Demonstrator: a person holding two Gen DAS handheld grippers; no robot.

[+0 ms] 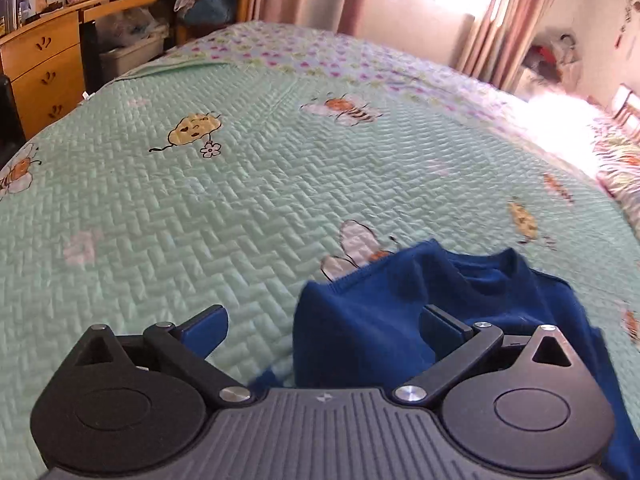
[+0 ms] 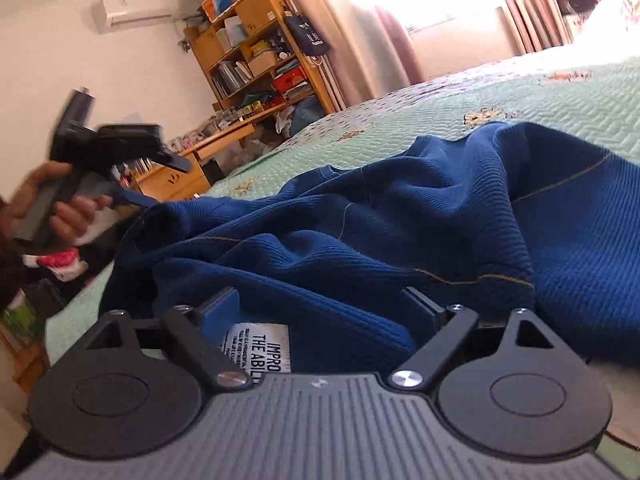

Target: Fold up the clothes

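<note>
Left wrist view: the left gripper [image 1: 322, 330] has its jaws spread wide, clamped on nothing; a raised fold of the blue sweater [image 1: 360, 328] stands in the gap nearer the right-hand finger, and the neck opening [image 1: 504, 260] lies just beyond. The right wrist view shows the same tool at frame left, blurred, above the garment's far edge, with the person's left hand [image 2: 52, 204] round its handle.

Right wrist view: the right gripper [image 2: 320, 312] also stands apart, low over the cloth. Bunched fabric and the white care label [image 2: 260, 348] sit between its fingers, not pinched as far as can be seen.

The sweater lies crumpled in deep folds on the green quilted bedspread [image 1: 200, 200], at its near edge, with flat quilt open beyond. A wooden desk [image 1: 44, 72] and bookshelf [image 2: 256, 44] stand past the bed.

Assessment: folding proper has not begun; the garment needs spreading first. Each gripper should close on one layer at a hem or shoulder corner, not on a bunch, then draw the cloth taut and lay it flat on the open quilt. Catching several layers would carry the creases into the fold.
</note>
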